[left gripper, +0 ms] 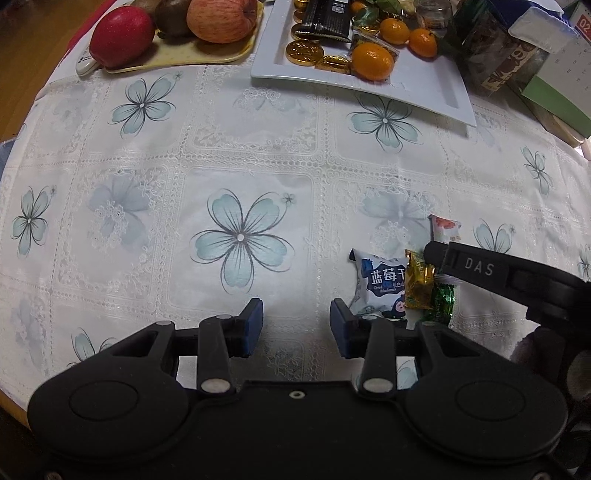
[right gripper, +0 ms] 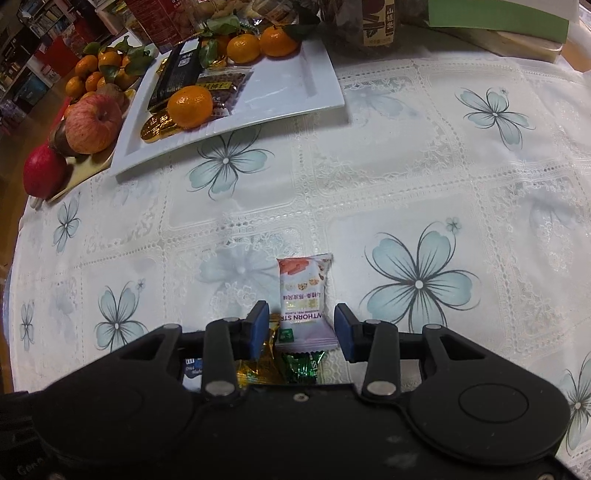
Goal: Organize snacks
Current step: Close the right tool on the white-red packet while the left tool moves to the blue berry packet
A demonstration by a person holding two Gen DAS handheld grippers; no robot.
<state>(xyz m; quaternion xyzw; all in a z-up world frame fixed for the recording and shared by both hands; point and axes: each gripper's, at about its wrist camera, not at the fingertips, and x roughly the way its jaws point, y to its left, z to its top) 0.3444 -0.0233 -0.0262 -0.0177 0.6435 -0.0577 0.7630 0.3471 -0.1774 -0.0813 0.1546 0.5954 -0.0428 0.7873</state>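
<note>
Several small snack packets lie together on the flowered tablecloth: a white hawthorn strip packet (right gripper: 304,295), a gold candy (right gripper: 260,363), a green candy (right gripper: 303,365) and a blue-and-white blueberry packet (left gripper: 380,286). My right gripper (right gripper: 301,330) is open, its jaws on either side of the hawthorn packet's near end, not closed on it. It shows from the side in the left wrist view (left gripper: 480,267), over the candies. My left gripper (left gripper: 296,328) is open and empty over bare cloth, just left of the blueberry packet. A white rectangular plate (right gripper: 295,92) at the back holds tangerines, gold coins and a dark packet.
A yellow tray (left gripper: 184,55) with apples (left gripper: 221,18) stands at the back left beside the plate. Boxes and jars (left gripper: 517,48) crowd the back right. The table's edge curves along the left side (right gripper: 14,236).
</note>
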